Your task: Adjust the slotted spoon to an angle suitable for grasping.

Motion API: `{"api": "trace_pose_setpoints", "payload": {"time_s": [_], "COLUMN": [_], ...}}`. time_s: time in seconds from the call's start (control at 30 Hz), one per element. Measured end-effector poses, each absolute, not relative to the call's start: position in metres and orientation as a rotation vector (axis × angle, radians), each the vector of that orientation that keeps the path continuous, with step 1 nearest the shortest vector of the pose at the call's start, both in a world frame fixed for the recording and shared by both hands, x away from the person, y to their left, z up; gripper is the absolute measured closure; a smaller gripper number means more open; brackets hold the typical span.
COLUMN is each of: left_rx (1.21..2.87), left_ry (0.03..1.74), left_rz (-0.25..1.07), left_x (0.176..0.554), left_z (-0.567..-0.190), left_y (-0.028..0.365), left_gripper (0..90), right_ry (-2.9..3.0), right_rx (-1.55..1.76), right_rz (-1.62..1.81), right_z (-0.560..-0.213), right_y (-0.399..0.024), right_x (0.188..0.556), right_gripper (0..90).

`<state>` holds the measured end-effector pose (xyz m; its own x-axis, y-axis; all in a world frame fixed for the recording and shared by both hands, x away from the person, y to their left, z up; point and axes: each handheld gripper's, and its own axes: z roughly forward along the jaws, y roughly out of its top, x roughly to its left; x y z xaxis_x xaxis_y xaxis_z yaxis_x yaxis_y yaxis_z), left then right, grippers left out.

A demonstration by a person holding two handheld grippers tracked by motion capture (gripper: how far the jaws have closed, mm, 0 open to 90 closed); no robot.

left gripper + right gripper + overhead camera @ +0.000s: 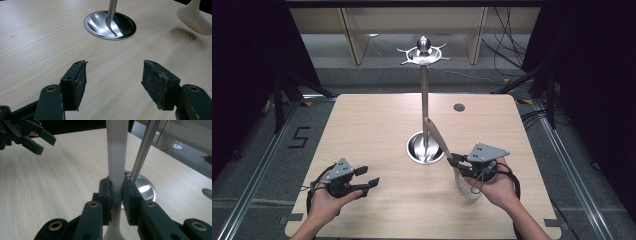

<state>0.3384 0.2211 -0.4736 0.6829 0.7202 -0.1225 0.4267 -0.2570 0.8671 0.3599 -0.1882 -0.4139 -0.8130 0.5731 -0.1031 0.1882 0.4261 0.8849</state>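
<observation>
Two claws up: right claw (454, 160) clamped on white slotted spatula (447, 150) handle, head hanging at 6 o'clock over table (372, 125); left claw (368, 178) wide open, holding nothing, near steel stand base (424, 148).

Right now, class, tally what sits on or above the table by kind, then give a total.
Metal utensil stand: 1
White slotted spatula, held by the right tool: 1
Handheld tools, counting the open left tool too: 2
Total: 4
</observation>
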Motion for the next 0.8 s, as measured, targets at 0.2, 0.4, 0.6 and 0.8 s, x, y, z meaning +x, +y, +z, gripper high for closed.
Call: {"api": "trace_pose_setpoints", "payload": {"time_s": [0.2,0.4,0.6,0.8], "left_rx": [1.875,1.871,1.818,1.709], "left_ry": [0.918,0.915,0.914,0.856], "left_rz": [0.366,0.357,0.364,0.383], "left_x": [0.339,0.34,0.337,0.335], "left_z": [-0.474,-0.474,-0.468,-0.438], "left_y": [0.223,0.221,0.218,0.205], "left_gripper": [35.3,35.3,35.2,34.7], "right_ry": [2.228,2.185,2.191,2.147], "right_rx": [0.692,0.697,0.694,0.725], "right_rz": [1.397,1.472,1.506,1.528], "right_z": [-0.416,-0.416,-0.413,-0.409], "right_y": [-0.193,-0.196,-0.196,-0.196], "right_x": [0.353,0.352,0.35,0.349], "right_gripper": [78.8,78.8,78.8,78.8]}}
